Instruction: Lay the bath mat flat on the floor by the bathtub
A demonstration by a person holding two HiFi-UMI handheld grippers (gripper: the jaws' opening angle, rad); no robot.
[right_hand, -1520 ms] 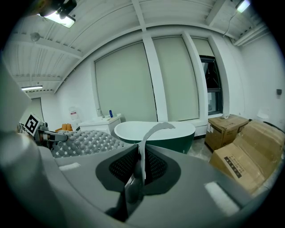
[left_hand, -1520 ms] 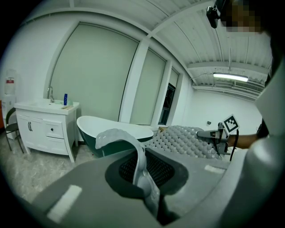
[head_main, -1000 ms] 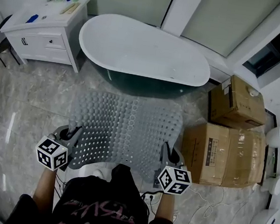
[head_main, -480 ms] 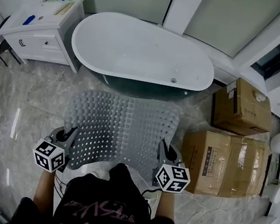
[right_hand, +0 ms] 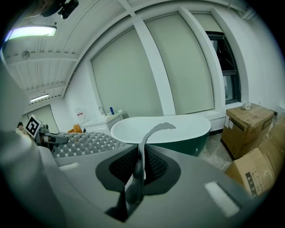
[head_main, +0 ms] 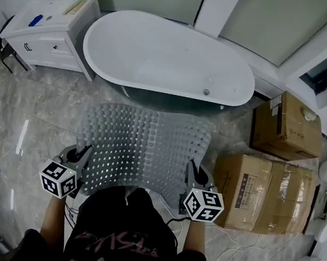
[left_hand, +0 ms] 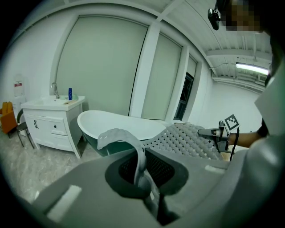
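The left gripper (left_hand: 143,180) had its jaws pinched on a curled edge of the grey bath mat (left_hand: 189,141), which stretched to the right gripper (left_hand: 219,132) at mid-right. A white bathtub (left_hand: 113,124) sat centre-left, with a cabinet (left_hand: 49,122) beyond it at far left.

Person from above: a black short-sleeved T-shirt (head_main: 120,229) with pale pink lettering (head_main: 113,247) across the front. The left gripper (head_main: 83,153) and right gripper (head_main: 195,172) have matte grey moulded bodies with a dark recess around the jaws. Each carries a white cube printed with black square markers: left cube (head_main: 59,179), right cube (head_main: 203,205).
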